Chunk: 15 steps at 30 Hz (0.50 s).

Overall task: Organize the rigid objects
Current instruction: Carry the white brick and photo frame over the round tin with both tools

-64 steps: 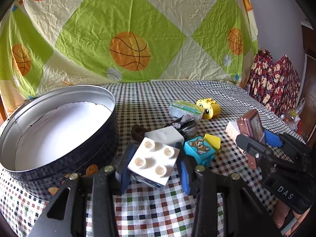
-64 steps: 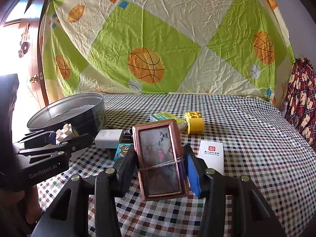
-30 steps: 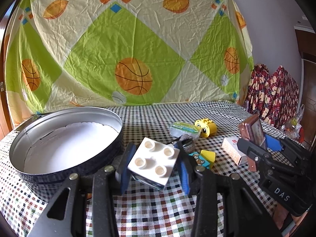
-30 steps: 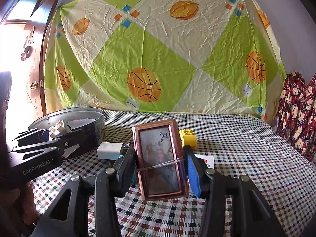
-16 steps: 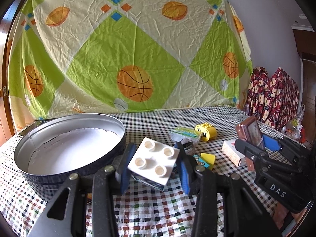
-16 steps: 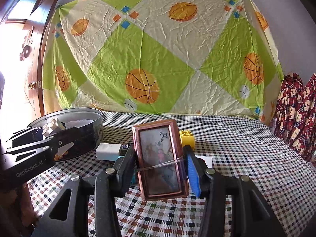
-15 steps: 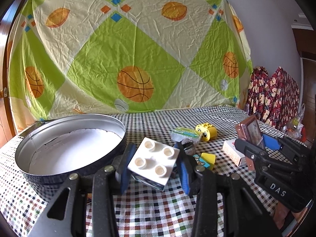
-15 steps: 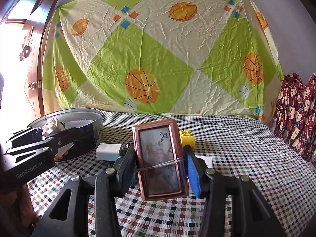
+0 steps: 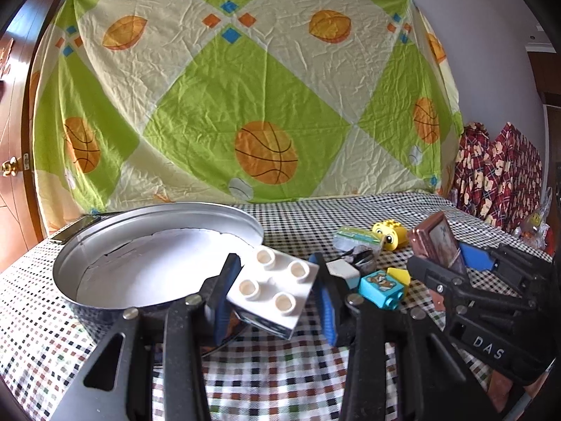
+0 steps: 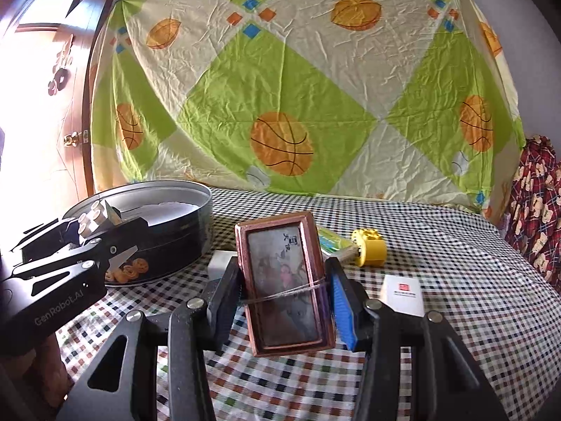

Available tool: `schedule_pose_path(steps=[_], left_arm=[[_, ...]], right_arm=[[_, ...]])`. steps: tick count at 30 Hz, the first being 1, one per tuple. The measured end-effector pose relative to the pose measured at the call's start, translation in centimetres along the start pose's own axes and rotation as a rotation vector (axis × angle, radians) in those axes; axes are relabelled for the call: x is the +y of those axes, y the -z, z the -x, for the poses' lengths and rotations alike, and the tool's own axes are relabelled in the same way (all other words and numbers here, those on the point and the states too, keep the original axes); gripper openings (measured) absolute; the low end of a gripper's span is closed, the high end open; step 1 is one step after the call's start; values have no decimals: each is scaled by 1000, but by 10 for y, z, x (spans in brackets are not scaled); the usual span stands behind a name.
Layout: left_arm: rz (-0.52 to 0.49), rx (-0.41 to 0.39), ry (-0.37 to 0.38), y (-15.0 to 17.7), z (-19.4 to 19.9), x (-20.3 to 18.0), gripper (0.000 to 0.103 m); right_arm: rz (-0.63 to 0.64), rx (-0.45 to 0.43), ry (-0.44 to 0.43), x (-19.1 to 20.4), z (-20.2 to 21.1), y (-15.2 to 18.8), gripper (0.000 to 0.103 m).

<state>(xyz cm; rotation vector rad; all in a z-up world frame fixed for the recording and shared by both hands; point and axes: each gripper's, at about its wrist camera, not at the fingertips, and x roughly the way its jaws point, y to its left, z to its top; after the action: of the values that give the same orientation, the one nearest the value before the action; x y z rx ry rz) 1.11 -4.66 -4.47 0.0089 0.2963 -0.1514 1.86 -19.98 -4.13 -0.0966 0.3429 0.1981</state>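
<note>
Peering past my left gripper [image 9: 273, 293], its white brick [image 9: 271, 289] is hiding the tin's [image 9: 105, 242] near rim; my right gripper [image 10: 285, 294] is clamping a possibly tilted picture frame [image 10: 285, 282].

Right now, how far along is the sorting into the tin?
Nothing is in the round tin yet. In hand: the left tongs grip a white brick, the right tongs a photo frame. The blue bear block, yellow brick and white box remain on the table.

Shiny bare metal tin [image 9: 105, 245], glossy plastic white block [image 9: 271, 291]. Creased cloth backdrop [image 9: 245, 87], matt checked tablecloth [image 10: 438, 245]. Coppery, perhaps metal, picture frame [image 10: 284, 284].
</note>
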Motion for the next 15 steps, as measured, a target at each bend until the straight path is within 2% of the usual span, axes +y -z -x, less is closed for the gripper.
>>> schedule_pose_path(steps=[15], left_arm=[[38,-16,-45,5,9,38,40]], right_arm=[[56,20,-83,47,-10,-6,50]])
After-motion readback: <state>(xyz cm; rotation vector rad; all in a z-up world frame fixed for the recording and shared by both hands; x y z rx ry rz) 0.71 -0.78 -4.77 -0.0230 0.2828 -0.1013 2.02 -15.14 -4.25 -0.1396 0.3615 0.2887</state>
